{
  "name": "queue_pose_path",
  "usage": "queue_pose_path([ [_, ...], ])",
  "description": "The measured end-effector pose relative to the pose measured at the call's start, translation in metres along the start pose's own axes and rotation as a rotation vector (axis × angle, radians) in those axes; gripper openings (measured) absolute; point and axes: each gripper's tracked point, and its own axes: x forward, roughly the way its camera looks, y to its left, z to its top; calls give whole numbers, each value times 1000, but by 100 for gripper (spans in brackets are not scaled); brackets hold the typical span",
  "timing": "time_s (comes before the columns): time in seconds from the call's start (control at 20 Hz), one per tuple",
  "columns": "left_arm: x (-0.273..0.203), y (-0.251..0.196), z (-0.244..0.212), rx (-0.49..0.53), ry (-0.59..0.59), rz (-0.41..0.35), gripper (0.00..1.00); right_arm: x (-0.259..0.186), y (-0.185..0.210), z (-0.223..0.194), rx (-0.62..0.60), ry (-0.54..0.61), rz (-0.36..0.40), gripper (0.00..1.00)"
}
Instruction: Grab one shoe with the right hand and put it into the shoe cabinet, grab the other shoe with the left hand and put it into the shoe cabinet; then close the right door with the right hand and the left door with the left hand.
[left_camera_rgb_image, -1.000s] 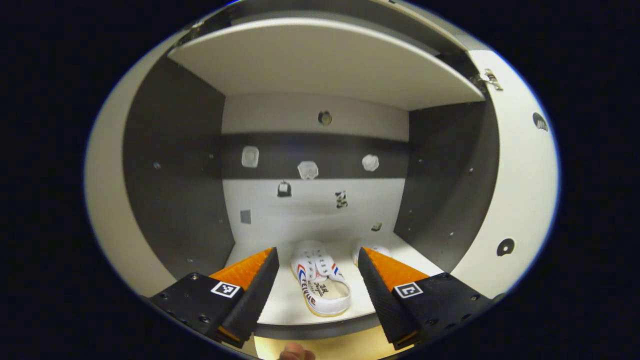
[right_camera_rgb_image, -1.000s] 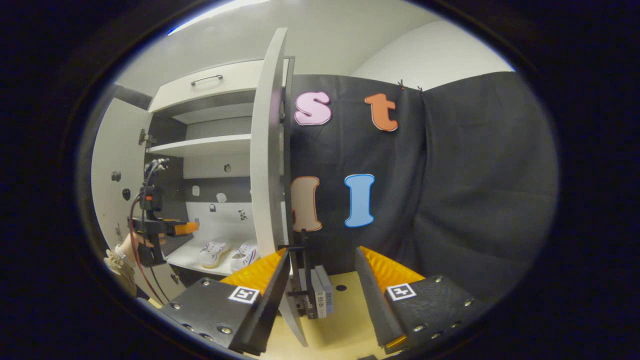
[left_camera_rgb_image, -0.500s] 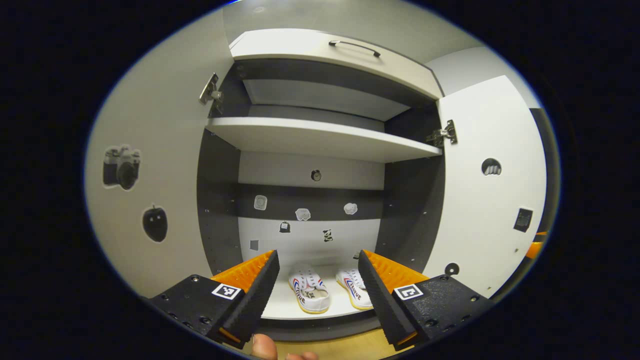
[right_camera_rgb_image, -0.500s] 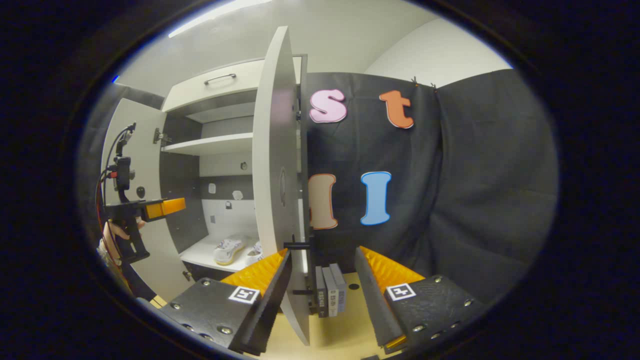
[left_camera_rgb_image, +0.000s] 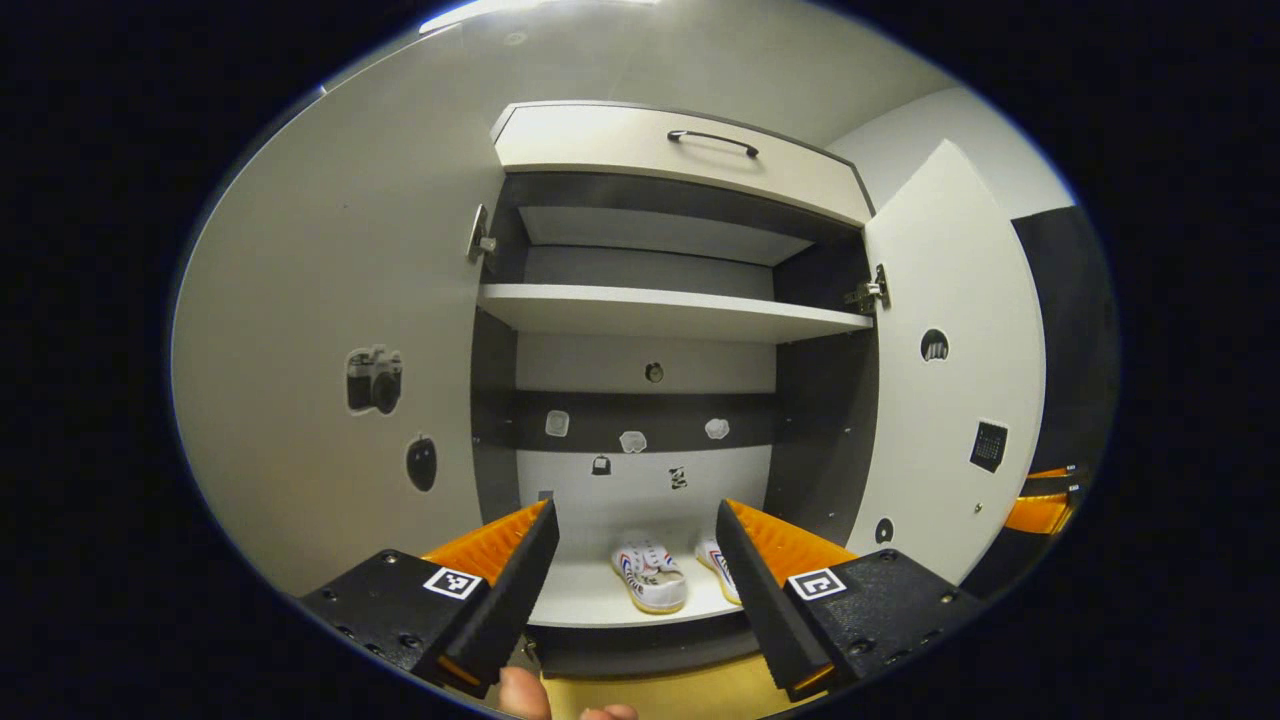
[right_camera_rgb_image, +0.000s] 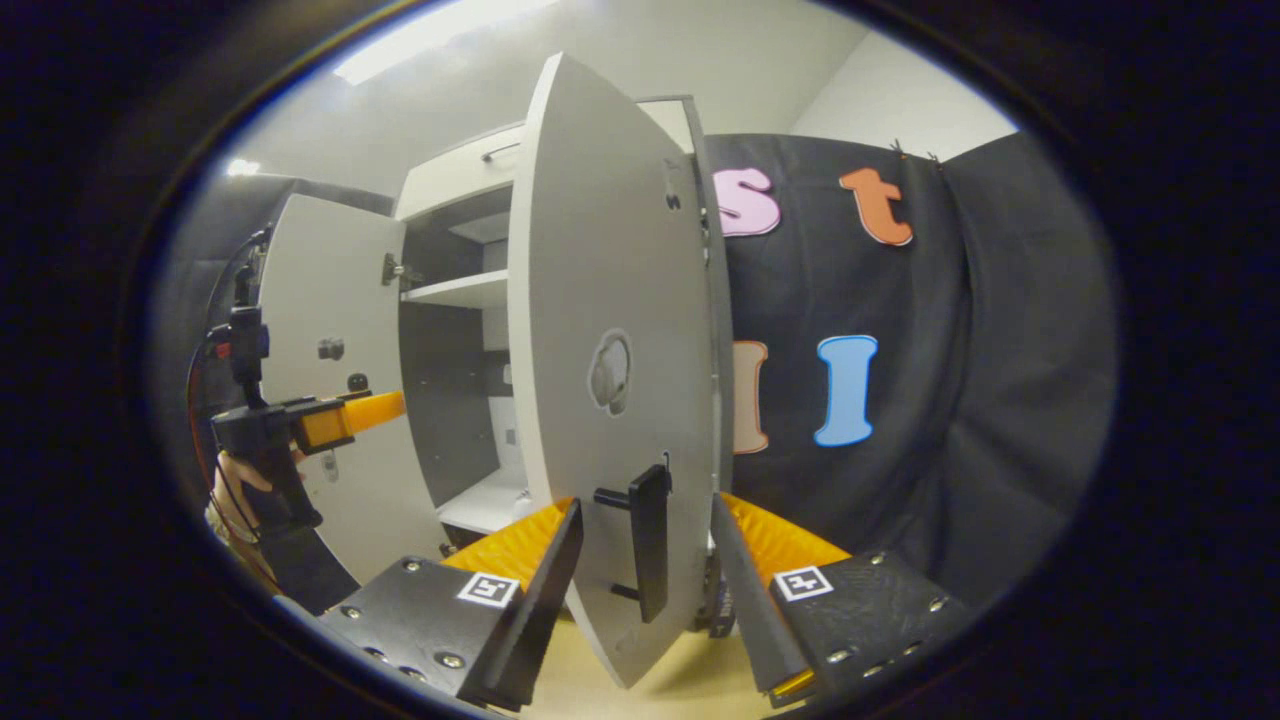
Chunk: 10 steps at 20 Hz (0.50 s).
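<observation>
White canvas, red and blue side stripes, tan sole edge: two shoes (left_camera_rgb_image: 650, 578) side by side on the bottom shelf (left_camera_rgb_image: 590, 600) of the open shoe cabinet (left_camera_rgb_image: 672, 160), toes to the back wall; dark lettering on them too small to read. Left gripper (left_camera_rgb_image: 634, 585): fingers apart, nothing between them, facing the cabinet from farther back than half a second ago, so the shoes look smaller and more of the left door (left_camera_rgb_image: 330, 330) shows. Left door: swung wide, camera sticker (left_camera_rgb_image: 374, 379) and a dark fruit-shaped sticker (left_camera_rgb_image: 421, 463) on its inner face. Right gripper (right_camera_rgb_image: 640, 560): fingers apart, standing either side of the right door (right_camera_rgb_image: 610, 330) at its black handle (right_camera_rgb_image: 650, 540), not pressing on it; door has turned since the last frame, now showing its outer face with a round pale sticker (right_camera_rgb_image: 610, 372) and hiding most of the interior and the shoes in the right gripper view. Also: upper shelf (left_camera_rgb_image: 670, 312), top drawer with a bar handle (left_camera_rgb_image: 712, 142), small stickers on the back wall (left_camera_rgb_image: 640, 480), black cloth wall (right_camera_rgb_image: 960, 380), a thumb tip (left_camera_rgb_image: 523, 694) at the lower edge, a hand (right_camera_rgb_image: 232, 478) holding the left gripper.
</observation>
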Motion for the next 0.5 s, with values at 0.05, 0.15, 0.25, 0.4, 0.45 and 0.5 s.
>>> queue_pose_path([
  [0.05,-2,2,-2,-3,5,2,95,4,11,-4,0,8,16,74],
  [0.15,-6,7,-4,-7,10,7,95,13,34,-13,16,26,69,78],
  [0.25,-9,13,-6,0,10,15,96,27,53,-17,35,37,94,78],
  [0.4,-13,23,-5,13,4,29,96,50,70,-21,16,45,98,78],
  [0.45,-16,23,-5,13,2,30,100,57,73,-24,7,46,90,78],
  [0.5,-18,26,-4,11,2,34,95,63,74,-26,-2,51,83,78],
])
